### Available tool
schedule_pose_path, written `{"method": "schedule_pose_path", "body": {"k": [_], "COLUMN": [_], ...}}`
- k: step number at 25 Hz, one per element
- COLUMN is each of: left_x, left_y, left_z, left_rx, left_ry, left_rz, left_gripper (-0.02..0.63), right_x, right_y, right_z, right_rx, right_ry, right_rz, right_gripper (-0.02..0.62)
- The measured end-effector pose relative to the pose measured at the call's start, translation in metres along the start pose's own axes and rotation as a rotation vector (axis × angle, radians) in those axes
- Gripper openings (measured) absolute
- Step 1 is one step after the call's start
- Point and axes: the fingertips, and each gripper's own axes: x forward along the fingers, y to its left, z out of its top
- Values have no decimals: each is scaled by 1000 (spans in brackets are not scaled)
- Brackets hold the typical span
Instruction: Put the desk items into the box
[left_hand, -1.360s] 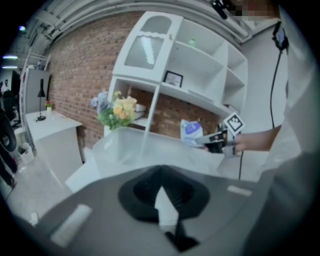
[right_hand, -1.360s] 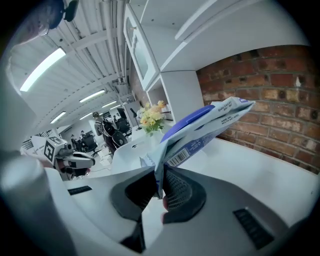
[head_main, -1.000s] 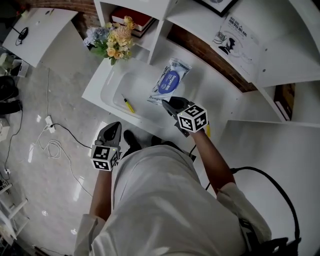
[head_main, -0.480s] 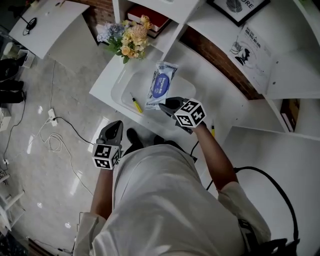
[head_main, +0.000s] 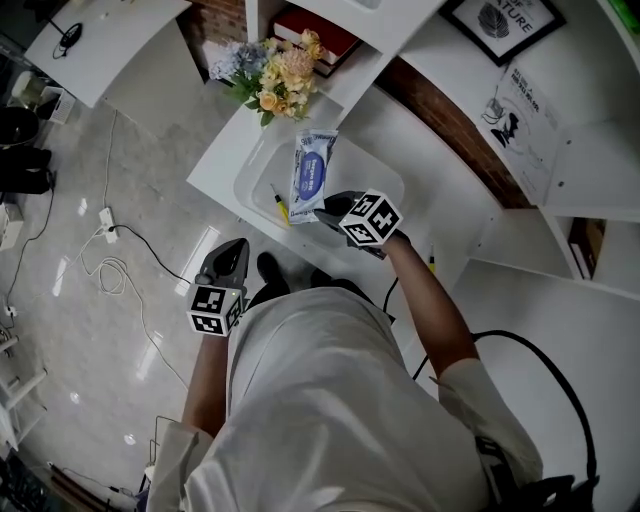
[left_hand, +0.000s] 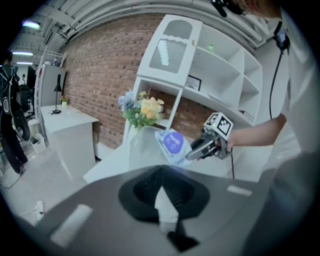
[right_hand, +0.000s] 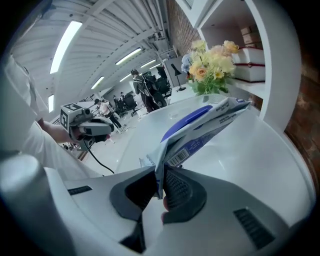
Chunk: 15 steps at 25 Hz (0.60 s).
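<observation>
The right claw (right_hand: 161, 177) is clamped on the near corner of a flat white plastic pack of wipes with a blue oval label (head_main: 309, 176). It holds the pack edge-up, so the right gripper view shows mostly the thin side and a barcode strip, and the print is too small to read. In the head view the pack is over a shallow, translucent white plastic box with rounded corners (head_main: 262, 165). This box sits at the end of the white worktop (head_main: 213, 170) beside the flower bunch and close to the worktop's front edge. Neither view shows whether the pack's far end touches the box floor. A slim yellow pen (head_main: 281, 206) lies inside the box by its front wall, its lower end partly hidden behind the pack. The bunch of yellow, pink and blue flowers (head_main: 280, 78) stands at the back corner of that end. A small yellow object (head_main: 432, 262) on the worktop shows beside the right forearm, too small to identify. The left claw (left_hand: 161, 175) is closed with nothing in it, held off the worktop's front edge, over the floor.
</observation>
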Motion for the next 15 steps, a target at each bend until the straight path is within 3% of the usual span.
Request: {"method": "schedule_pose_path", "body": {"k": [11, 15], "left_x": [3, 2], "left_y": [18, 23], "left_z": [-4, -7], "left_rx": [-25, -29], "left_ry": [25, 36], "left_rz": [8, 9], "left_gripper": [3, 3], "right_x": [45, 53], "right_y": [-19, -27], "right_z": [-48, -53], "right_rx": [0, 23], "right_ry": [234, 244], "right_rz": [16, -5], "right_gripper": [25, 57]}}
